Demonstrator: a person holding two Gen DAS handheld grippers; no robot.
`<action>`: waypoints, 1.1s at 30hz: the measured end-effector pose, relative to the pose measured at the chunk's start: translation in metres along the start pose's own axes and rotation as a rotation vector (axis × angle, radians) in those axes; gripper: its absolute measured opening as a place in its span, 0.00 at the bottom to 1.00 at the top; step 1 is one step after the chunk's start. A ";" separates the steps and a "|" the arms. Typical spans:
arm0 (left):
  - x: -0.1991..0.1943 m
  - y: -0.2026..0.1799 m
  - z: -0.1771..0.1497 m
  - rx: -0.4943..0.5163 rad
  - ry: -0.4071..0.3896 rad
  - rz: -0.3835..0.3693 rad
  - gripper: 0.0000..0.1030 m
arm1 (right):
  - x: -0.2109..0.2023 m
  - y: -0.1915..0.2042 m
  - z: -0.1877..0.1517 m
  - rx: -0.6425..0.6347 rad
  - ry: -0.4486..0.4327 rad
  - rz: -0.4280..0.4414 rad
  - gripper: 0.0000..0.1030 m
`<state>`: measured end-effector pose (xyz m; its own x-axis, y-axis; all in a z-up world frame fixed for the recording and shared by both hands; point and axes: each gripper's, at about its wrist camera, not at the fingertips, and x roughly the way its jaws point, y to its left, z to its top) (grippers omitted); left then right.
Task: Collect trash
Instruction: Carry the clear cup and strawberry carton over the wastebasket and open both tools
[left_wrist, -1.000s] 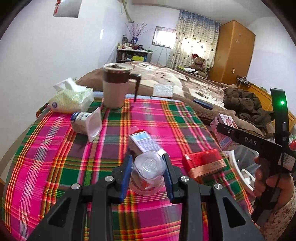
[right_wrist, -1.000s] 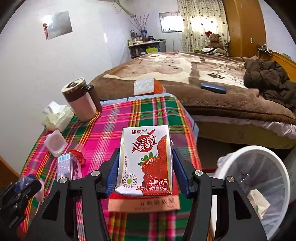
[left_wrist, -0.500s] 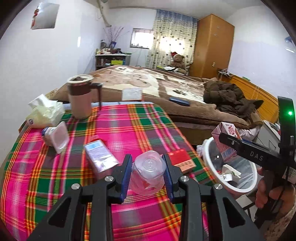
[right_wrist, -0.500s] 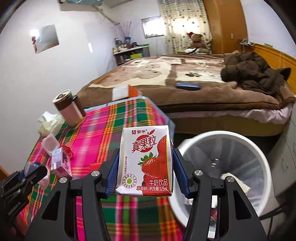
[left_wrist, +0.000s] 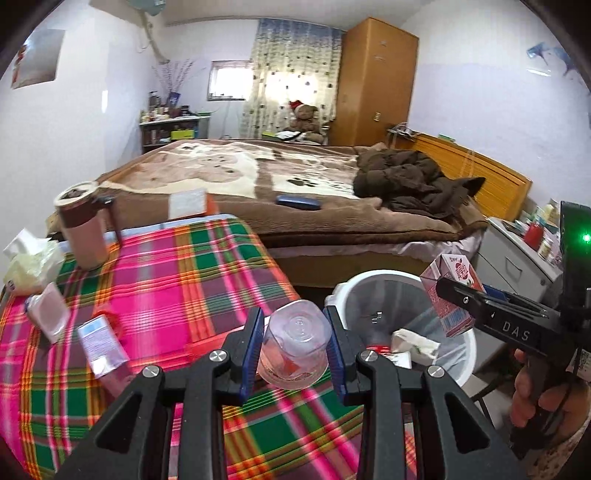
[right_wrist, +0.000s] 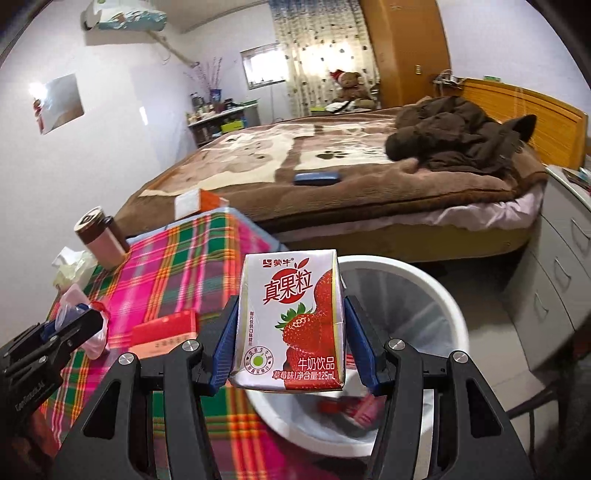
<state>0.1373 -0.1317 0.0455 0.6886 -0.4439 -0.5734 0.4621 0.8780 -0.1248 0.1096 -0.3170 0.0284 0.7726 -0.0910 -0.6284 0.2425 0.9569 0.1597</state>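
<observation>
The left gripper (left_wrist: 293, 345) had its fingers squeezed on a clear plastic cup (left_wrist: 293, 345), holding it by the sides near the edge of the worktop (left_wrist: 177, 273). The cup looked light, thin and slippery, so a hard squeeze could crush it. The right gripper (right_wrist: 290, 343) had its fingers clamped on the flat sides of a strawberry milk carton (right_wrist: 291, 321), right over the white trash bin (right_wrist: 436, 295). The carton looked light and a bit stiff. More boxes lay on the worktop to the left.
</observation>
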 end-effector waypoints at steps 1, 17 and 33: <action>0.003 -0.007 0.001 0.010 0.001 -0.008 0.33 | -0.001 -0.004 0.000 0.005 -0.001 -0.006 0.54; 0.054 -0.086 0.004 0.127 0.072 -0.131 0.33 | 0.016 -0.065 -0.010 0.074 0.080 -0.105 0.54; 0.080 -0.092 -0.001 0.112 0.132 -0.158 0.66 | 0.036 -0.071 -0.016 0.057 0.151 -0.122 0.57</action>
<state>0.1492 -0.2476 0.0109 0.5273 -0.5401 -0.6559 0.6223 0.7711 -0.1347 0.1105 -0.3841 -0.0179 0.6398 -0.1592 -0.7519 0.3656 0.9236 0.1156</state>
